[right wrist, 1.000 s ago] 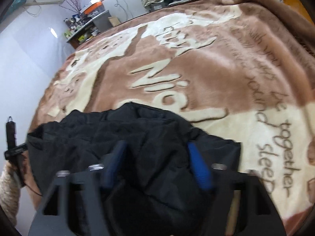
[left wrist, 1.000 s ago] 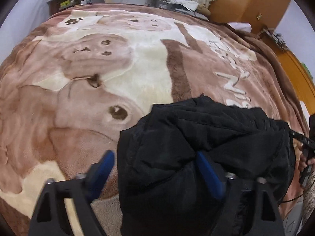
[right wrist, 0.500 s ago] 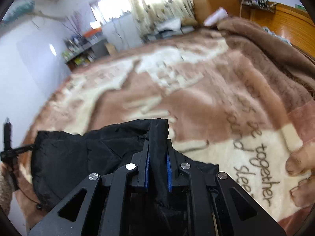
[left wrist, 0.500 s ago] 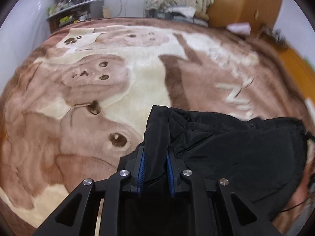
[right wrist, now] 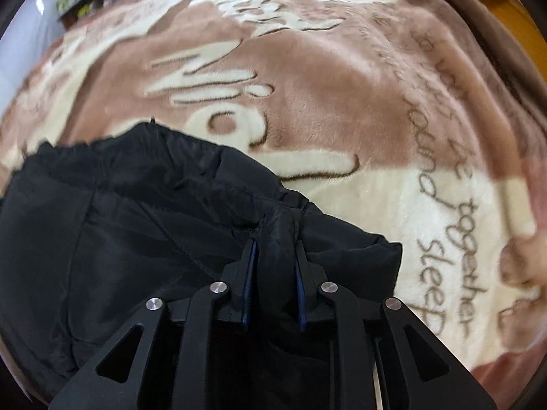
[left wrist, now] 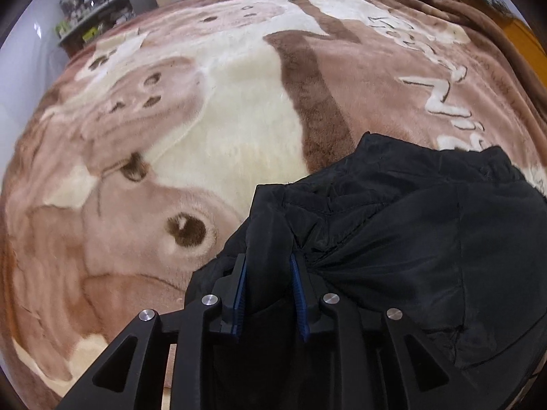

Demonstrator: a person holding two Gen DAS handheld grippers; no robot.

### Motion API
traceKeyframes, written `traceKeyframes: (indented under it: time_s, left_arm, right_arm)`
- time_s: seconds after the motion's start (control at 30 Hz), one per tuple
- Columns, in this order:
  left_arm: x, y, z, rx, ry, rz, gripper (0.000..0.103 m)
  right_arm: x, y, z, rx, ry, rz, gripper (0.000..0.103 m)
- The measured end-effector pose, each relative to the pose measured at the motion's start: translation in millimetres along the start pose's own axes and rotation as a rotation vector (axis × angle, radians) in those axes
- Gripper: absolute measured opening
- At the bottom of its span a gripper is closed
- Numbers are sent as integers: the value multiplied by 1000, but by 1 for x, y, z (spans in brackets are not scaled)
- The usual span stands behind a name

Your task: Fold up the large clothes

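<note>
Left gripper: a thick ridge of the black garment stands between the two blue pads, and both pads press on it. The jaws are opening slightly, yet the fold has not dropped out; it is gripped. The gripper points steeply down at the bed.

Right gripper: same picture. A bunched roll of the black garment fills the gap between its blue pads, with fabric in contact on both sides. These jaws are also opening a little, and the cloth is held.

Garment: black, padded, shiny outer fabric with stitched seams. It lies crumpled on the near part of the bed, spreading to the right of the left gripper and to the left of the right gripper, so it spans between the two. An edge with gathered elastic shows at its far side in the left wrist view. The near portion is hidden under the gripper bodies.

Surface: a plush brown and cream blanket covers the bed. A dog face pattern sits on the left half; large cream lettering and thin script text sit on the right half.

Far background: a cluttered shelf against a pale wall at far left, and wooden furniture at far right.
</note>
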State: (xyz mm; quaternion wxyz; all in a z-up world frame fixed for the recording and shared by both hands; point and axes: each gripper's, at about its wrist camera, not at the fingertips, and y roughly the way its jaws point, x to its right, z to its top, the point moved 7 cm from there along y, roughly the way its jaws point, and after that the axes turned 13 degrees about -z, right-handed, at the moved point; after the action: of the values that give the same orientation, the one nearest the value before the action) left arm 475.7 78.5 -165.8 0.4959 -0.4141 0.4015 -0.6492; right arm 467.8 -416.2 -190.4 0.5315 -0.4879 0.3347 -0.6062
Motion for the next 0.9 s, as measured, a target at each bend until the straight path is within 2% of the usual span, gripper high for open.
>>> traceKeyframes:
  time_s: [0.1,0.17,0.23,0.3,0.37,0.43,0.57,0.63,0.67,0.73,0.8,0.9]
  left_arm:
    - [-4,-26,2,58,-27,-16,33]
    - [-10,-49,3,117,-64,-46,40]
    - [-19,-75,-1,171,-129,-62,47]
    - [-15,-97,-5,214,-140,-98,55]
    - [1,-124,-15,267,-137,-157,65]
    - [26,-136,-25,281,-108,-198,65]
    - [81,-123,-41,218,-60,-259,67]
    - [100,-106,-45,178,-42,-260,67]
    - [105,-97,-46,161,-48,-258,67]
    - [110,-74,-45,138,-35,-198,67]
    - [104,-55,-47,111,-53,-121,67]
    - [97,-34,-48,118,-47,-110,70]
  right_arm:
    - [19,-25,4,51,105,-20,33]
    - [35,-49,4,118,200,-3,48]
    - [43,-79,3,191,249,-2,49]
    - [39,-114,-4,265,246,29,49]
    - [24,-143,-11,332,219,60,49]
    - [2,-160,-17,374,172,95,49]
    - [-45,-160,-30,340,82,138,49]
    - [-60,-152,-32,334,57,105,49]
    - [-68,-146,-34,320,46,115,49]
    - [-76,-136,-37,298,36,141,49]
    - [-78,-116,-38,267,28,107,49]
    - [-77,-81,-41,216,39,112,49]
